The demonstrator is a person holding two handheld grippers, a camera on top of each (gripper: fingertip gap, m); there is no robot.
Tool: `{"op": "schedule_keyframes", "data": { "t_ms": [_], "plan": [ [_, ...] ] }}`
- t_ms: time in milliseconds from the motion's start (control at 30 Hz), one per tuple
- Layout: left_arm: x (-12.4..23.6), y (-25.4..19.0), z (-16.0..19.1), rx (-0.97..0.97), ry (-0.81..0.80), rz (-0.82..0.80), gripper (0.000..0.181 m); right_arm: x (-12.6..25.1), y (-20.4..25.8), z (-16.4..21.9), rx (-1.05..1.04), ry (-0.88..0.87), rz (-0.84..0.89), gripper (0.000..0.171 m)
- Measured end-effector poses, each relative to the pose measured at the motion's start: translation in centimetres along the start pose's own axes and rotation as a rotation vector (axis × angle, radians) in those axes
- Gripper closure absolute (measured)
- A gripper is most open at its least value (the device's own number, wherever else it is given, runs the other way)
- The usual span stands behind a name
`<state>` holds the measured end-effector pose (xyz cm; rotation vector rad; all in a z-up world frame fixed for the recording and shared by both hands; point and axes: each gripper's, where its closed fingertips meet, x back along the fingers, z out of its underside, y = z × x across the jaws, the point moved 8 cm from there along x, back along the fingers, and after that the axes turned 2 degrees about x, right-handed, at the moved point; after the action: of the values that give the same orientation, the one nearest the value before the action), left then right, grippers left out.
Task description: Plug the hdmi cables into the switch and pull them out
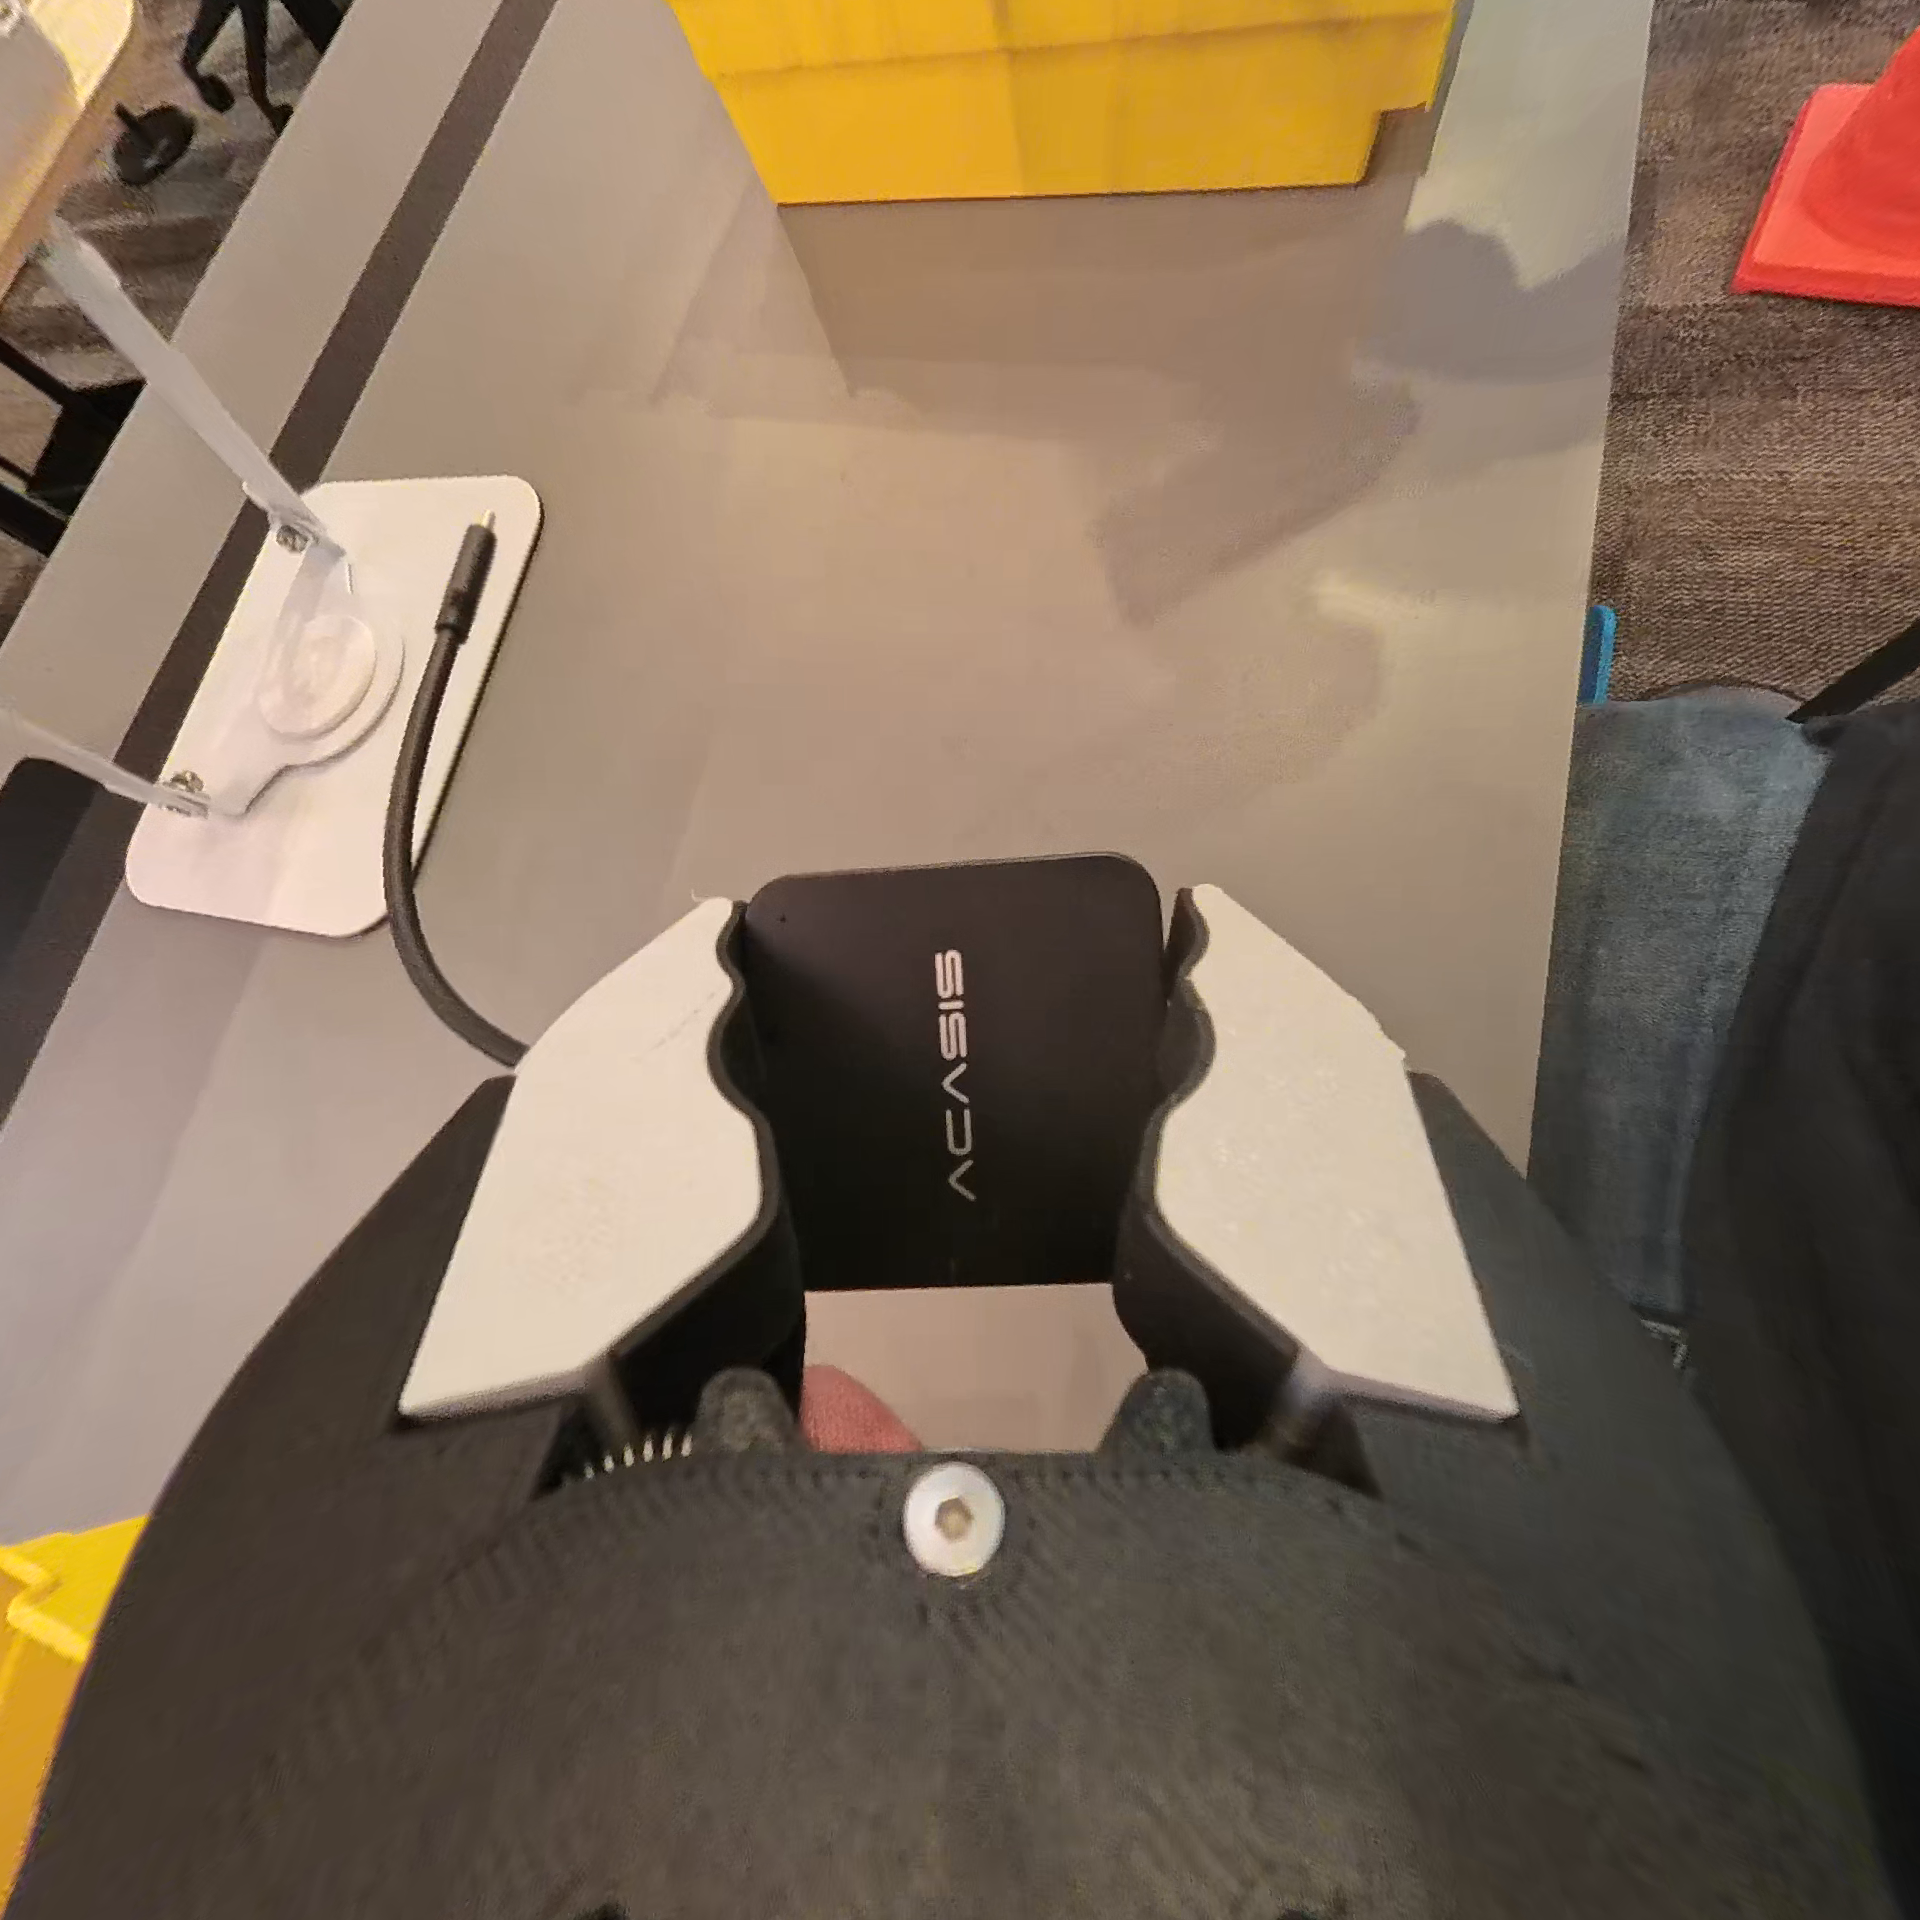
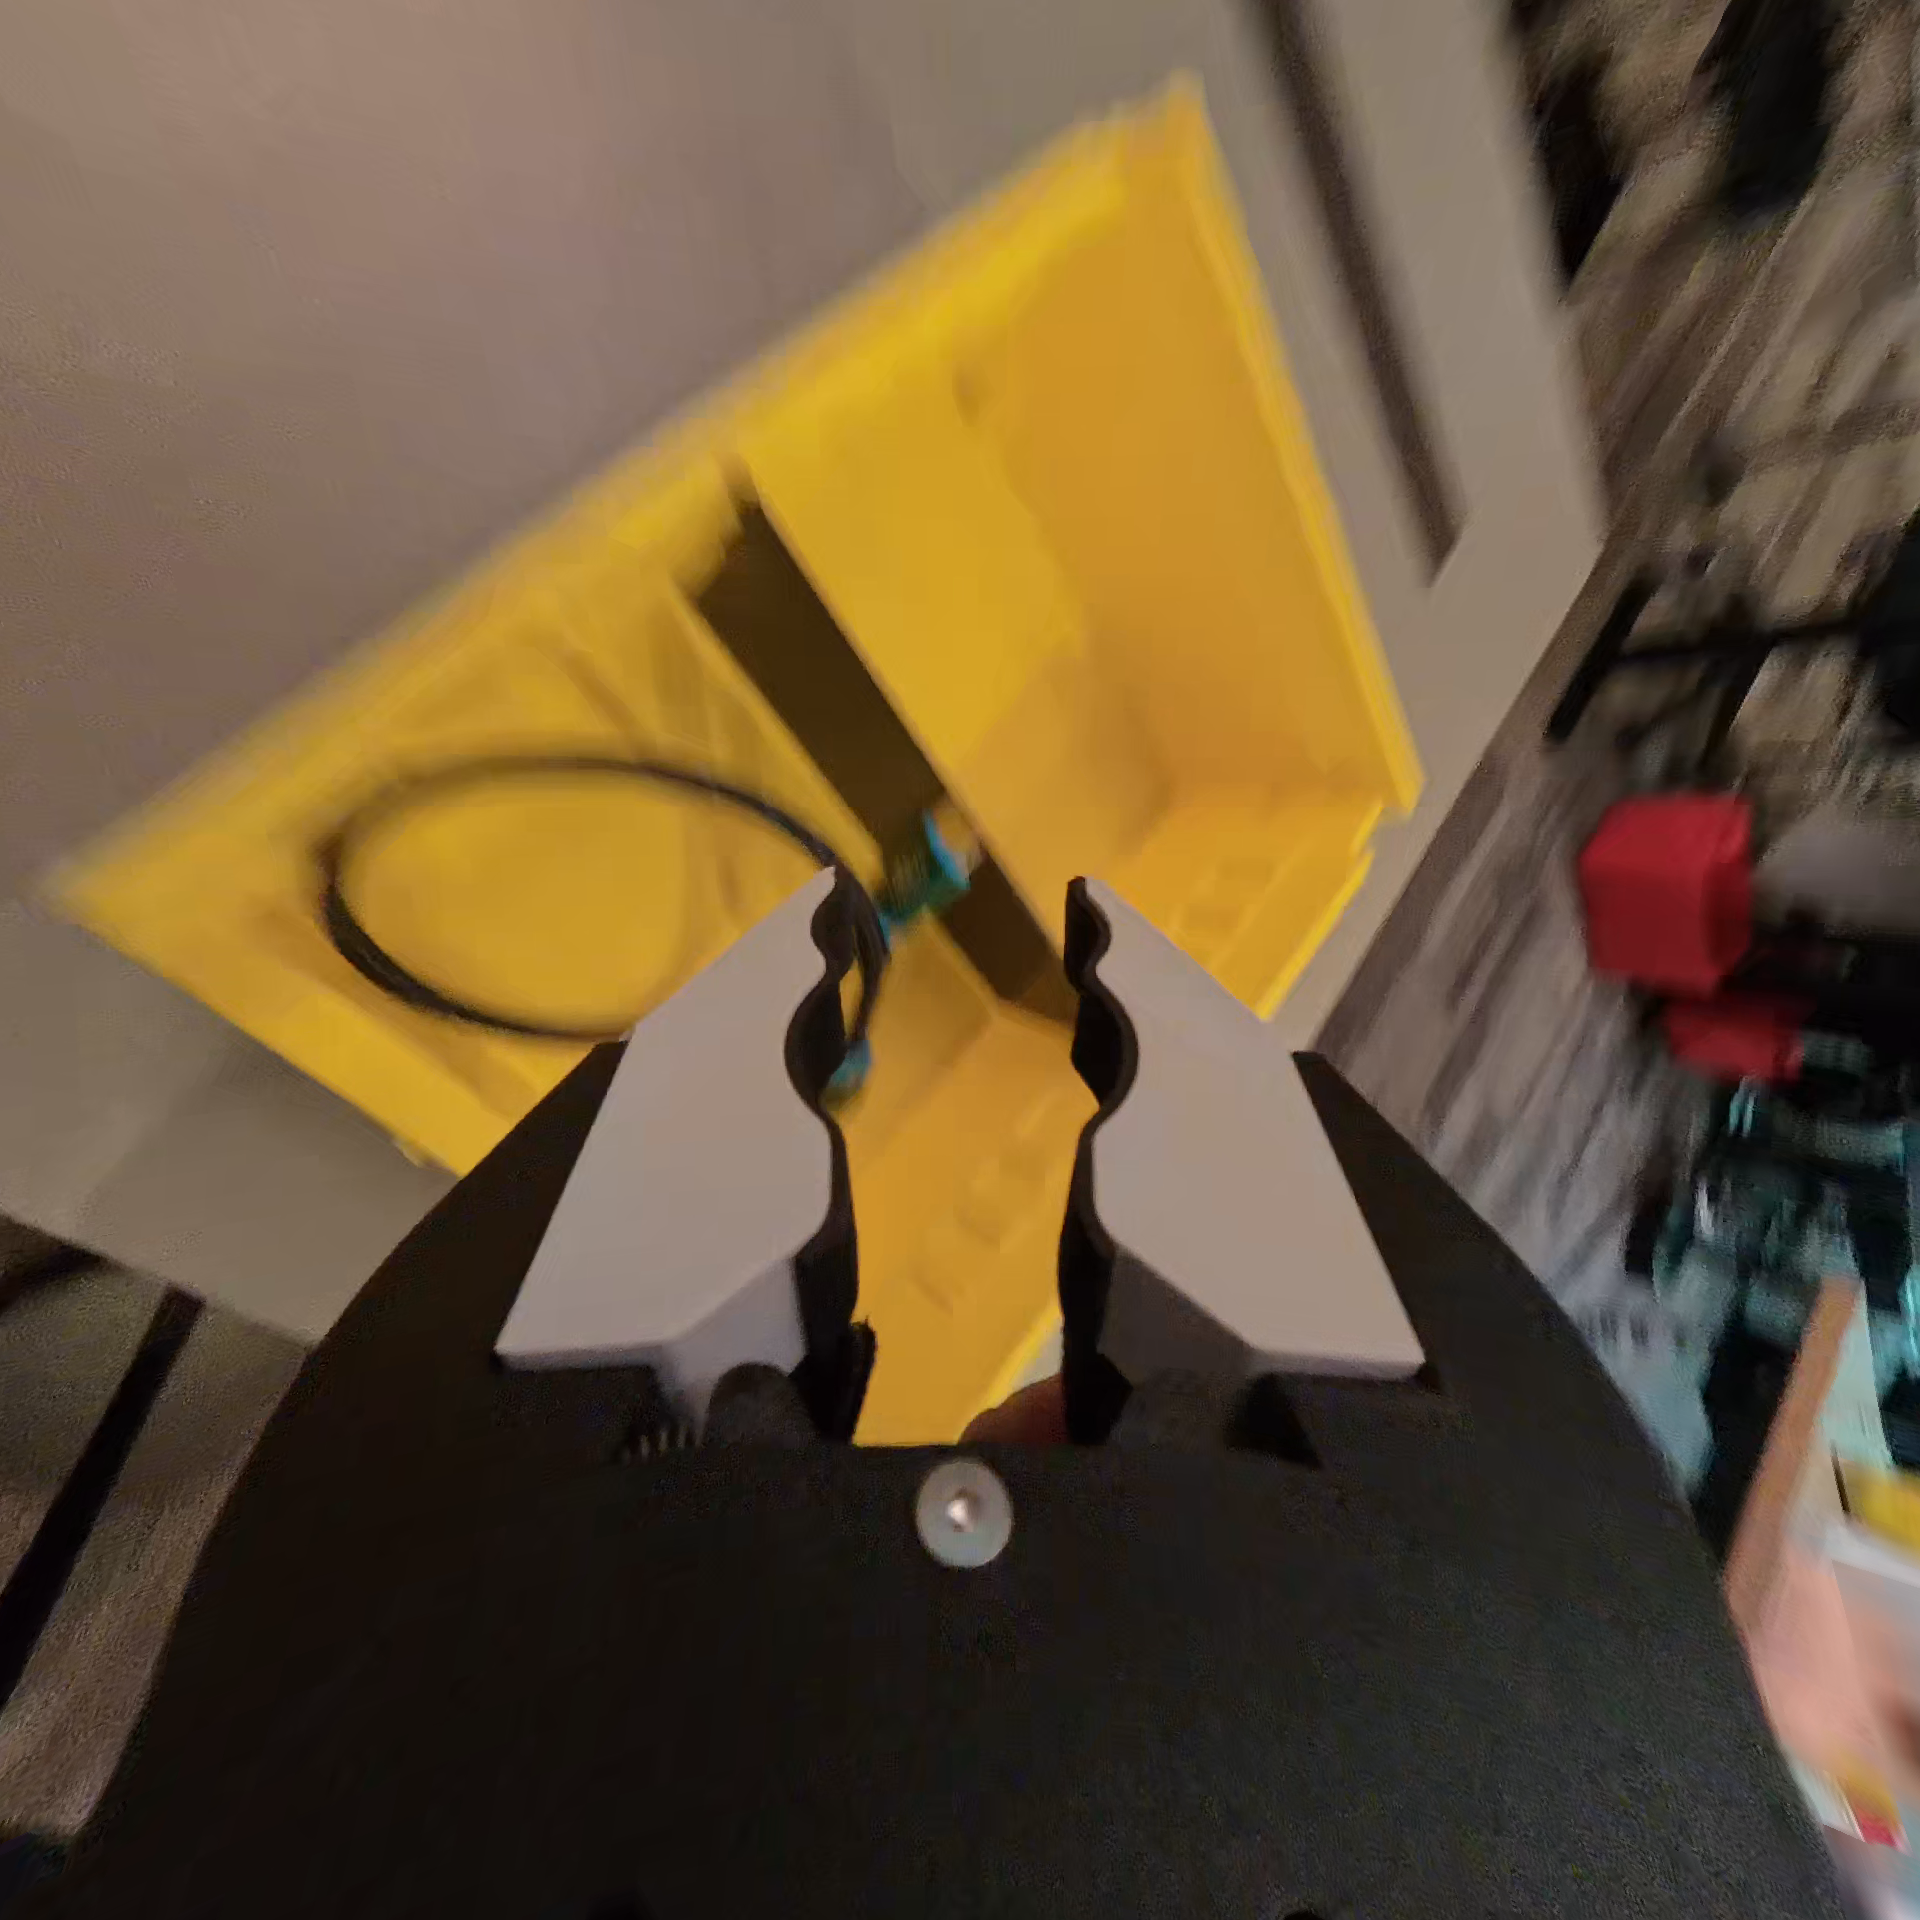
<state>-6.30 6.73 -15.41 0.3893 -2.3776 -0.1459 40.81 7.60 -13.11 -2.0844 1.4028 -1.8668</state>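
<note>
Two tools are mine. My left tool (image 1: 956, 935) is clamped on the black switch (image 1: 951, 1070), held over the grey bench (image 1: 935, 582); its short cable (image 1: 416, 790) lies across a white stand base (image 1: 343, 707) to the left. My right tool (image 2: 954, 914) gapes empty above a yellow bin (image 2: 1091, 582) holding a coiled black cable (image 2: 561, 894); this view is blurred.

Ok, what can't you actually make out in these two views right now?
- Switch ports: left wrist view, hidden by the left gripper fingers clamping its sides.
- Coiled cable plugs in the yellow bin: right wrist view, motion-blurred and partly behind the open right gripper.
- Floor clutter: right wrist view, blurred.
</note>
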Motion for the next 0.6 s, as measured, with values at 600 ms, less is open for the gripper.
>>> {"op": "schedule_keyframes", "data": {
  "t_ms": [600],
  "plan": [
    [-2.2,-3.1,-3.1,-0.33,0.062,-0.225,0.106,2.0,20.9,-23.4,-0.014,-0.915,-0.95,0.118]
  ]
}}
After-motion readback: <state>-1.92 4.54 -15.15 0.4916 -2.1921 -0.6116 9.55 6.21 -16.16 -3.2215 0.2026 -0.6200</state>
